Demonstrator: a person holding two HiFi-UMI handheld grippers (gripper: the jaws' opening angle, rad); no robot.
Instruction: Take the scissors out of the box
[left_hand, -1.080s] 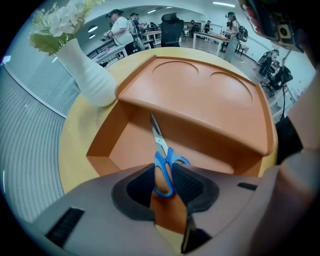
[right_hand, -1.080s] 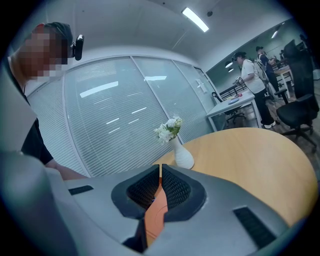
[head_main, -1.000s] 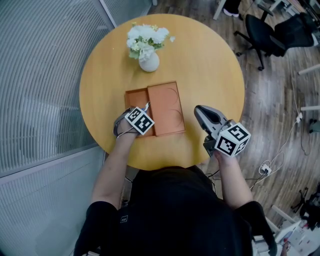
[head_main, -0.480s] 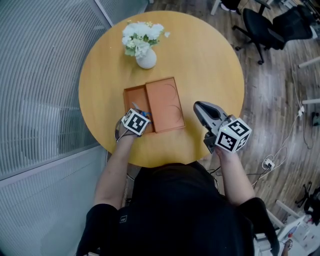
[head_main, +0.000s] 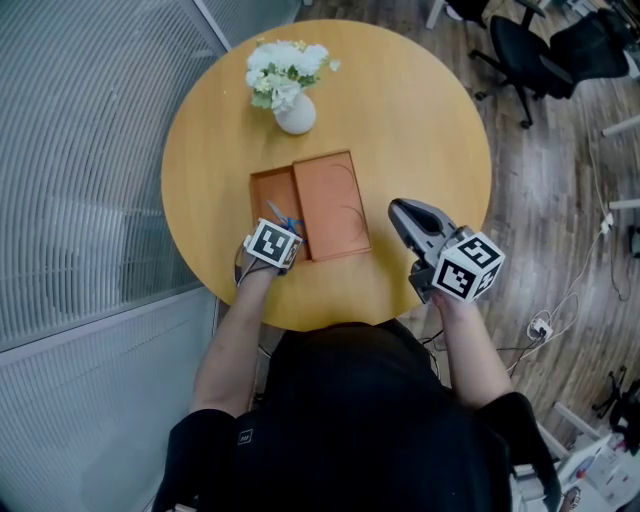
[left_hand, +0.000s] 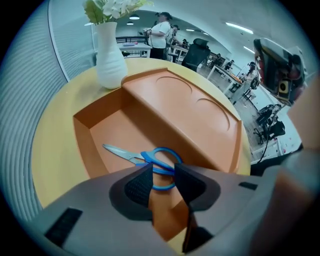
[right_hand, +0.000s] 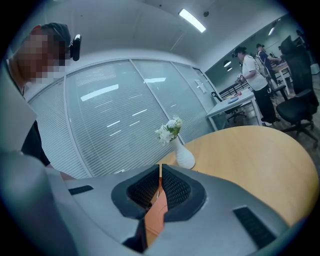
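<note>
One pair of scissors lies in the box; how does it look? (first voice)

Blue handle loops, silvery blades closed together; it lies flat on the floor of the open compartment, the left part of the box, with the blades pointing away from the person and the loops toward them. (second voice)

And the box itself? (first voice)

Orange, low-walled; a flat orange cover with two round dents lies over its right part, just beside the scissors. (second voice)

What of the tongs? (first voice)

Left gripper points steeply down over the near end of the open compartment; its jaws stand apart and have just been closing a little; a blue loop shows in the gap between them, but the pads do not press on it. Right gripper hangs over the table's near edge, well apart from the box; its jaws are all but together, with nothing held. (second voice)

And around them? (first voice)

Round yellow table; a white vase of pale flowers stands beyond the box. (second voice)
</note>
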